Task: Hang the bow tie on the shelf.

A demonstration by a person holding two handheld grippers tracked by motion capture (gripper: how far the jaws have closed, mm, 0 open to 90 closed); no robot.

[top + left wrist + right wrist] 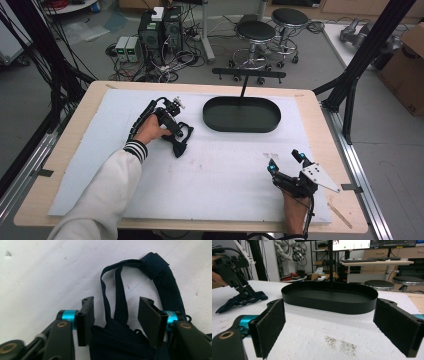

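A dark navy cloth piece with thin straps [181,142] lies on the white foam sheet [220,175], left of the middle. My left gripper [179,134] is down on it. In the left gripper view the left gripper [116,302] is open, its jaws standing either side of the cloth's bunched part [120,340], and the strap loop [120,285] runs ahead. A black oval tray [241,114] sits at the back centre. My right gripper [285,160] hovers open near the front right, holding nothing. From the right gripper [330,305] the tray [329,300] lies straight ahead.
A black T-shaped stand [248,74] rises just behind the tray. The wooden table's edge [330,130] borders the foam on the right. Stools [256,32] and computer boxes [160,30] stand on the floor beyond. A grey smudge [340,343] marks the foam ahead of the right gripper.
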